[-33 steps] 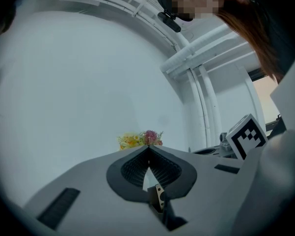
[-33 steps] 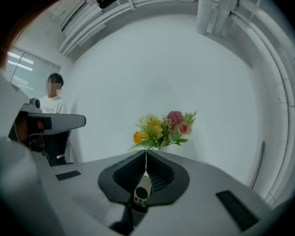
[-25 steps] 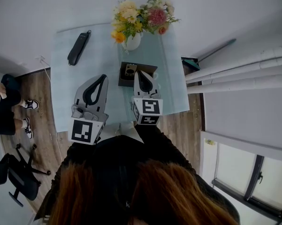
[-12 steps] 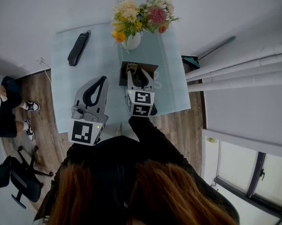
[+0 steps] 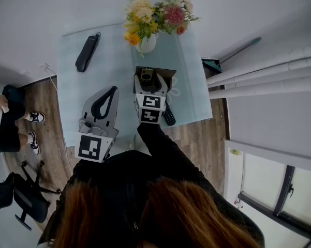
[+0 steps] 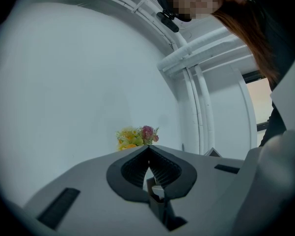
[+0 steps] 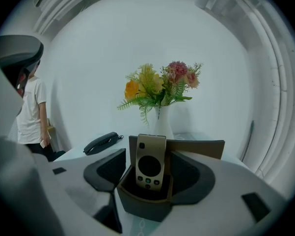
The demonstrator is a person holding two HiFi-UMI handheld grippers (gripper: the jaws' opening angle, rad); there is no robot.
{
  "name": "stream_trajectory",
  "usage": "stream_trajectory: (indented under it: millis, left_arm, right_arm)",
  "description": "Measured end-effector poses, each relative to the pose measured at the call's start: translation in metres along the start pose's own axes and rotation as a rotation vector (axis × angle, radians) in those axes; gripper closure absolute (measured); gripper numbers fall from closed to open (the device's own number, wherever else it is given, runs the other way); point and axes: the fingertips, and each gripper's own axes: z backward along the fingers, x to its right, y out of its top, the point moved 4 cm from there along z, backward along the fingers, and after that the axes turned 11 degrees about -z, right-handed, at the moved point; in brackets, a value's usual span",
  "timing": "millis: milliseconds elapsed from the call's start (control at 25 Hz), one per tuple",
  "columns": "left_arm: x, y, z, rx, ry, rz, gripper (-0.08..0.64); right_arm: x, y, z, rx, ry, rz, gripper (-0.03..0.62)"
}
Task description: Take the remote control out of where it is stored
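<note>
The slim gold remote control (image 7: 150, 162) stood upright in a dark open-topped holder (image 7: 142, 203) on the pale table (image 5: 111, 61). The right gripper (image 7: 149, 173), its jaws just opened wide, flanked holder and remote, gripping neither; the left gripper (image 6: 148, 150) was closed and empty. The remote looked light, rigid and smooth, probably slippery, so its exposed upper side edges seemed the best hold. No writing was legible.

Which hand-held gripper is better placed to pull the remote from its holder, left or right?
Right. The right hand-held gripper has just been opening its jaws; they flank the remote standing in its holder, not pressing it. The left hand-held gripper is shut and empty, back from the holder.
</note>
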Motion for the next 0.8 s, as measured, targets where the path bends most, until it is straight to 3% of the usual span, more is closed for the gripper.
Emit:
stream_trajectory:
  millis: [480, 560, 800]
  left_arm:
    - [-0.006, -0.005, 0.006, -0.013, 0.011, -0.002, 0.555]
    - [-0.006, -0.006, 0.006, -0.014, 0.012, 0.000, 0.555]
    - [-0.007, -0.005, 0.003, -0.009, 0.010, -0.002, 0.555]
  right_arm:
    - [0.008, -0.007, -0.007, 0.002, -0.083, -0.057, 0.335]
    - [0.010, -0.007, -0.006, 0.007, -0.094, -0.060, 0.365]
    - [0.009, -0.007, -0.006, 0.010, -0.069, -0.053, 0.398]
